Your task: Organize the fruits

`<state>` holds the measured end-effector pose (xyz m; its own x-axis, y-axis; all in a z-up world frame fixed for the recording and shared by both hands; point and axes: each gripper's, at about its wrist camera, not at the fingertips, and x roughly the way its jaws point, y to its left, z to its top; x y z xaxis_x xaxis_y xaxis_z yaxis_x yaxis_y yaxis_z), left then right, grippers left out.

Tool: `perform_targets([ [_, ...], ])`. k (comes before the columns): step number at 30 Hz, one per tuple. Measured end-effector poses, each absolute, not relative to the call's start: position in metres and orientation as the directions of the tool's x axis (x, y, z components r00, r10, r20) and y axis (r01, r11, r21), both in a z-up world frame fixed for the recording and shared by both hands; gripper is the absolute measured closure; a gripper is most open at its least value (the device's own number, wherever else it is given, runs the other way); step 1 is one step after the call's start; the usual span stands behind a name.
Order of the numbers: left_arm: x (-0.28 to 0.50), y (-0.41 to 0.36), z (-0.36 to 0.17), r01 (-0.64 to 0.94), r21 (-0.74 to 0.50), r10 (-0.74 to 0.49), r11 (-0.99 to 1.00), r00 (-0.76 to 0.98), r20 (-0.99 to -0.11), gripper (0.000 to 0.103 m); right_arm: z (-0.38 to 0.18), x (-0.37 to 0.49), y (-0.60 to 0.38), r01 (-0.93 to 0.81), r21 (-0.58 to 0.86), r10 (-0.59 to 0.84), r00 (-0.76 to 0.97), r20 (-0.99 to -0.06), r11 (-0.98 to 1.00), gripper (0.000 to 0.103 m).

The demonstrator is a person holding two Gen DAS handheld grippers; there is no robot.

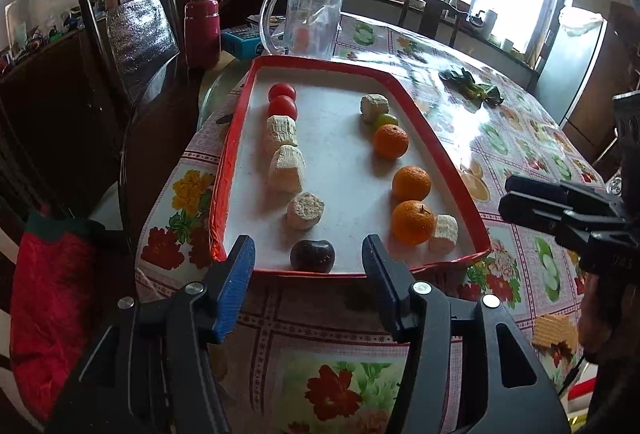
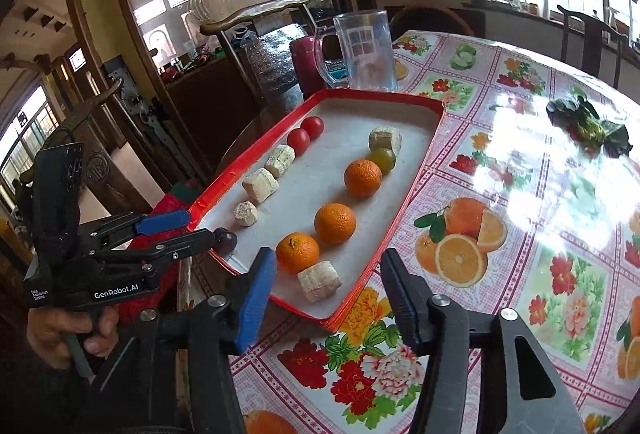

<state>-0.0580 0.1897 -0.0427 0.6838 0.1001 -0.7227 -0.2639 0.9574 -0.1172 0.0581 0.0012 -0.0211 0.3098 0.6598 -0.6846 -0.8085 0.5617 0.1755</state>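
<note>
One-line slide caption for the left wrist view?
Open left gripper before a red-rimmed tray holding two rows of fruit, dark plum nearest.

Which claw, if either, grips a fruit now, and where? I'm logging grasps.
Neither: the left claw and the right claw are both open, nothing between their pads.

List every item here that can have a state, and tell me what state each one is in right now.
left gripper: open, nothing between its fingers
right gripper: open, holding nothing
red tray: flat on the table, fruit in two rows
dark plum: resting free at the tray's near edge
three oranges: upright in the right-hand row
glass pitcher: upright, no liquid visible
red flask: upright, lid on
</note>
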Motion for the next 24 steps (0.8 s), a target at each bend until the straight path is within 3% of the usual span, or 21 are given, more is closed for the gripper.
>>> perform_targets([
  [3, -0.067, 0.182, -0.04, -0.277, -0.076, 0.138, 0.958, 0.677, -0.723, 0.025, -0.014, 0.058, 0.0, -0.845, 0.134, 0.66, 0.295, -0.69, 0.518, 0.018],
  [4, -0.07, 0.18, -0.039, -0.276, -0.065, 0.146, 0.959, 0.677, -0.721, 0.025, -0.013, 0.058, 0.0, -0.857, 0.121, 0.657, 0.286, -0.697, 0.501, 0.015],
  [11, -0.087, 0.16, -0.037, -0.264, 0.048, 0.217, 0.963, 0.662, -0.717, 0.021, -0.021, 0.051, 0.001, -0.912, 0.08, 0.639, 0.217, -0.738, 0.402, 0.014],
  [24, -0.101, 0.14, -0.033, -0.274, 0.122, 0.278, 0.954, 0.656, -0.702, 0.019, -0.026, 0.025, -0.001, -0.958, -0.049, 0.653, 0.229, -0.722, 0.281, 0.014],
])
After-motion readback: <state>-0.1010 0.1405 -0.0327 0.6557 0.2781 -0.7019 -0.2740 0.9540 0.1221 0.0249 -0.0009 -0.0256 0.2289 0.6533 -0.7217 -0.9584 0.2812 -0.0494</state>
